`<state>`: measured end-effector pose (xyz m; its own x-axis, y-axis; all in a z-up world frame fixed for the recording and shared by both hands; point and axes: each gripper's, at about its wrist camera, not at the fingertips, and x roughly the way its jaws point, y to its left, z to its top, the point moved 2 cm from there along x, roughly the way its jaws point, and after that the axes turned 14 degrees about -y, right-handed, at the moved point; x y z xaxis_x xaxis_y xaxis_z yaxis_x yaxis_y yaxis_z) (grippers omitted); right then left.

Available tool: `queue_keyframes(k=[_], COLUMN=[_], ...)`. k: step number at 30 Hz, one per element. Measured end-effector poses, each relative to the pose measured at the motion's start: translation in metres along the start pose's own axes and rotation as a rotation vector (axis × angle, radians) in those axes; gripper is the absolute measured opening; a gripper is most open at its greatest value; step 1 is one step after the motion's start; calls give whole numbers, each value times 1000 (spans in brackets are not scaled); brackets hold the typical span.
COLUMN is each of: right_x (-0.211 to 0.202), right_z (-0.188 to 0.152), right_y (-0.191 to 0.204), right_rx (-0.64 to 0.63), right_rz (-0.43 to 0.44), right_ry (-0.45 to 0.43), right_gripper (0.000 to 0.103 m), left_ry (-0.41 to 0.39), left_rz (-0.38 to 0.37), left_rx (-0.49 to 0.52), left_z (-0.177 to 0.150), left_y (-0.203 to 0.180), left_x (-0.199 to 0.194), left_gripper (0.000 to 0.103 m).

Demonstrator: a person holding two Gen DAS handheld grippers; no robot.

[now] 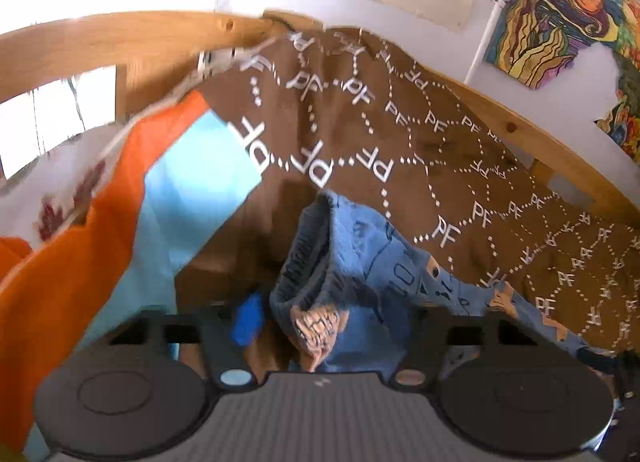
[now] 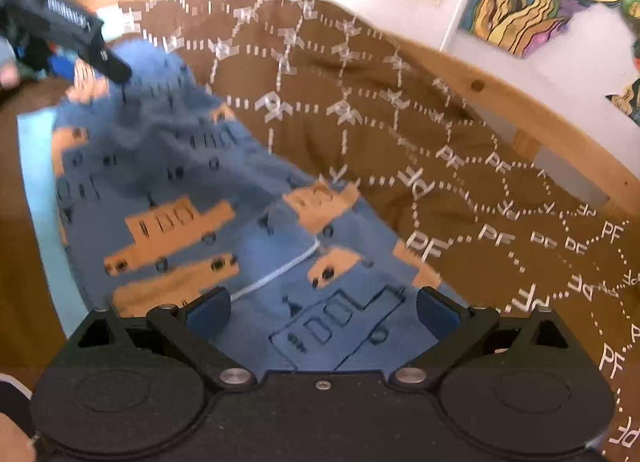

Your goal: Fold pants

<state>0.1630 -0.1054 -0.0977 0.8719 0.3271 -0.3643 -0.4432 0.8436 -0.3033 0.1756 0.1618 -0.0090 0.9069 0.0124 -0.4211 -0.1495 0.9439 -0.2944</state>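
The pants (image 2: 192,189) lay on the brown blanket (image 2: 460,165) over the bed, the left tool (image 1: 316,338) clenched on the bunched waistband to lift it, the right tool (image 2: 323,310) released above the fabric, apparently ready to grasp.

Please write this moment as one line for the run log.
left gripper: shut on pants at waistband | right gripper: open, over pants | pants: partly lying on brown blanket

Left tool (image 1: 316,326) is clamped on cloth; right tool (image 2: 323,312) hovers with fingers spread.
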Motion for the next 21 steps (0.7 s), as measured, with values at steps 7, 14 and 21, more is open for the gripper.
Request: queue_keyframes(k=[7, 14, 21], right_x=[-26, -64, -105], right_z=[12, 18, 11], right_y=[-3, -14, -47], right_rx=[-10, 22, 116], right_rz=[-1, -45, -139], right_ry=[-57, -67, -68], right_gripper=[100, 101, 101], left_ry=[21, -55, -82], left_rz=[14, -67, -292], left_rx=[-93, 72, 271], left_z=[2, 7, 5], left_y=[7, -47, -137], left_x=[0, -29, -58], left_gripper=[19, 17, 17])
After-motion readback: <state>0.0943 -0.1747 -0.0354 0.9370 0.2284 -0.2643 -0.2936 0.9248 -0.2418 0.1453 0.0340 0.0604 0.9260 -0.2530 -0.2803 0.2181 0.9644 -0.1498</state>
